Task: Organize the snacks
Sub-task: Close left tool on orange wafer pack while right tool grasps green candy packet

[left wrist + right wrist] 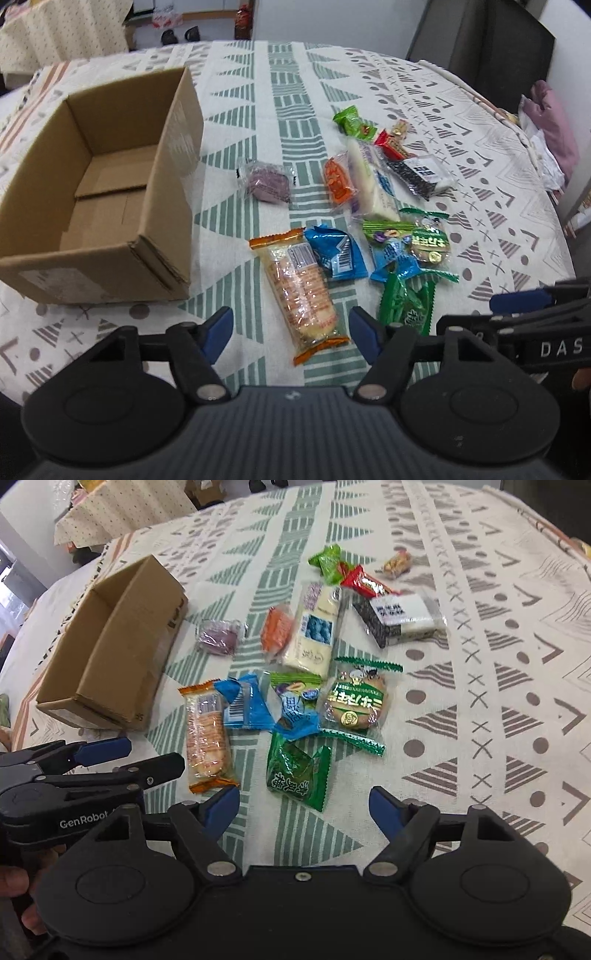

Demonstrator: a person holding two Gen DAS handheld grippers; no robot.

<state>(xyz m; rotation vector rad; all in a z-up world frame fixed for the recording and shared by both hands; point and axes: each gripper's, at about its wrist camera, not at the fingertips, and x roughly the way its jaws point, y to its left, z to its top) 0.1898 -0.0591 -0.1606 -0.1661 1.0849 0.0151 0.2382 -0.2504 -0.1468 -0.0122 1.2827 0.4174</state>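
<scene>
An open, empty cardboard box [110, 192] [110, 657] stands on the left of the patterned tablecloth [258, 92]. Several wrapped snacks lie scattered to its right. Among them are an orange-ended cracker pack [301, 291] [207, 734], a blue pack [336, 254], a dark green pack [404, 302] [297, 771], a purple cake [267, 181] and a long white pack [314, 627]. My left gripper [291, 328] is open, and the near end of the cracker pack lies between its fingers, untouched. My right gripper [304, 806] is open just short of the dark green pack.
Each gripper shows in the other's view: the right one [524, 299] at the right edge, the left one [99, 749] at the left edge, both low over the cloth. A dark chair [498, 55] stands behind the table, and a pink cloth [554, 125] lies at the table's right edge.
</scene>
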